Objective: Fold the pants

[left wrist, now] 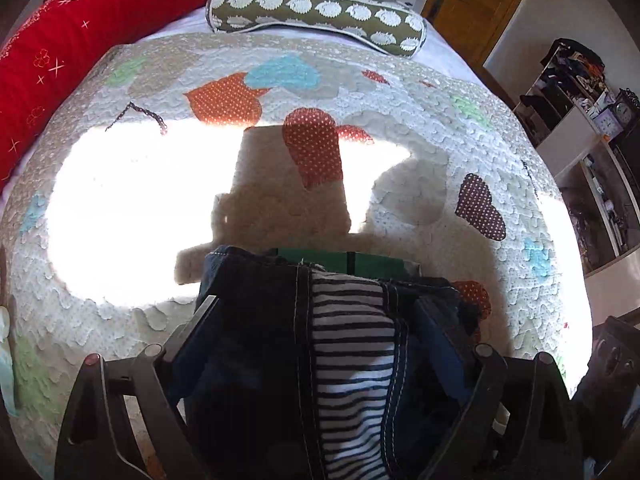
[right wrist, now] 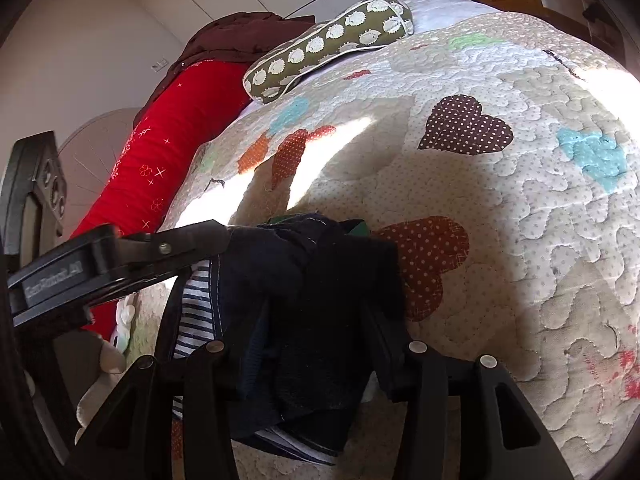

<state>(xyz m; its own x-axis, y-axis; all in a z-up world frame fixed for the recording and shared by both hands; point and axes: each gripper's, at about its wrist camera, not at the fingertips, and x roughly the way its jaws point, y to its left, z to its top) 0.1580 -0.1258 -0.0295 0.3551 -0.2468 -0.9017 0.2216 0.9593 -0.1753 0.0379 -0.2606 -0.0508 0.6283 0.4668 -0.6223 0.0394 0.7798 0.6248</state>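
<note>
Dark jeans (left wrist: 256,344) with striped lining sit bunched over a heart-patterned quilt (left wrist: 400,184) on the bed, clamped in both the left gripper (left wrist: 316,320) and right gripper (right wrist: 296,312). Folding looks underway; next, lay them flat.

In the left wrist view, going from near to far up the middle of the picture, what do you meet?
Left gripper with the dark pants bunched between its fingers, striped lining showing → red polka-dot heart patch on the quilt → blue heart patch → olive patterned pillow at the far edge of the bed.
</note>
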